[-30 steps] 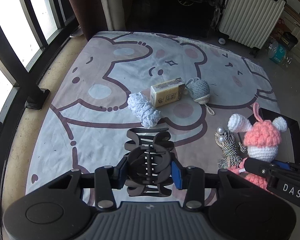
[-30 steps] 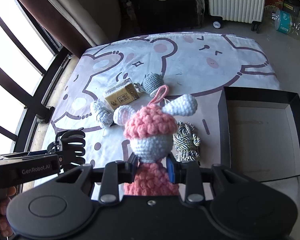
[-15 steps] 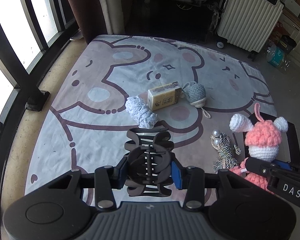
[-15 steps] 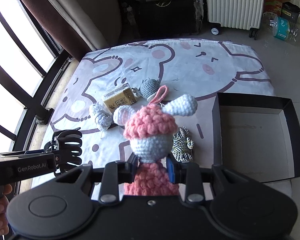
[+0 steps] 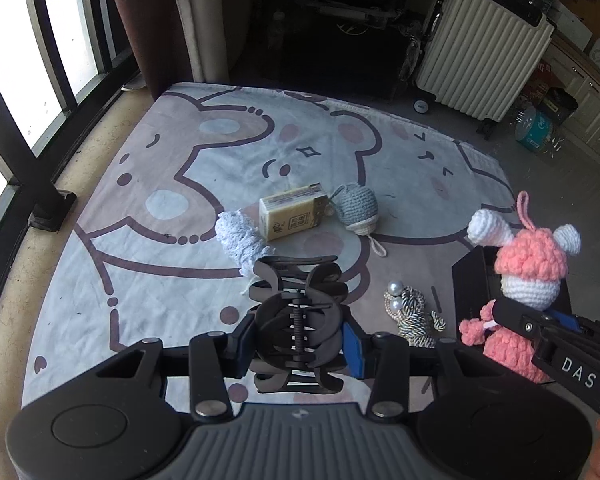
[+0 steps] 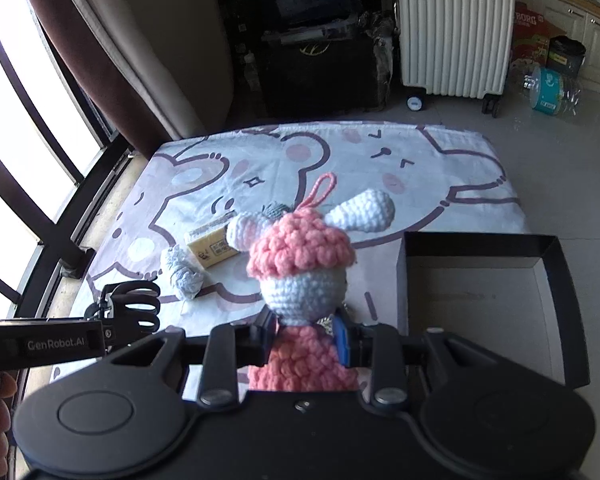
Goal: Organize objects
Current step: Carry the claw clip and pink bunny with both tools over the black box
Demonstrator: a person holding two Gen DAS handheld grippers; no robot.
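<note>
Left tool (image 5: 298, 340) is clamped on a black claw hair clip (image 5: 296, 320), its blue pads pressing on both sides, and it's held up off the mat. Right tool (image 6: 306, 338) is squeezed tight on a pink-and-white crochet bunny doll (image 6: 300, 260), gripping it around the neck/upper body with the head and ears sticking up above the fingers (the doll blocks a good chunk of the right wrist view, so what's directly behind it is mostly hidden).

Everything sits on a cartoon bear mat (image 5: 160, 216) spread on the floor. Out in the middle of the mat there's a little cluster: a pale blue knitted roll (image 5: 240, 240) on the left, a yellowish small box (image 5: 292, 216) just beside it, and a grey crochet ball (image 5: 358, 208) touching the box's right end, with a cord trailing toward the near side. Nearer and to the right lies a striped rope scrunchie with pearls (image 5: 408, 312), apart from that cluster.

Black open box (image 6: 480, 300) sits at the right edge of the mat, just right of the doll in the right wrist view. From the left wrist view the doll and the right tool hang in front of that box.

Far side, off the mat: a white ribbed suitcase (image 6: 456, 28), dark curtain (image 6: 100, 92) and window bars on the left, plus a water bottle (image 6: 548, 88) lying on the floor far right.
</note>
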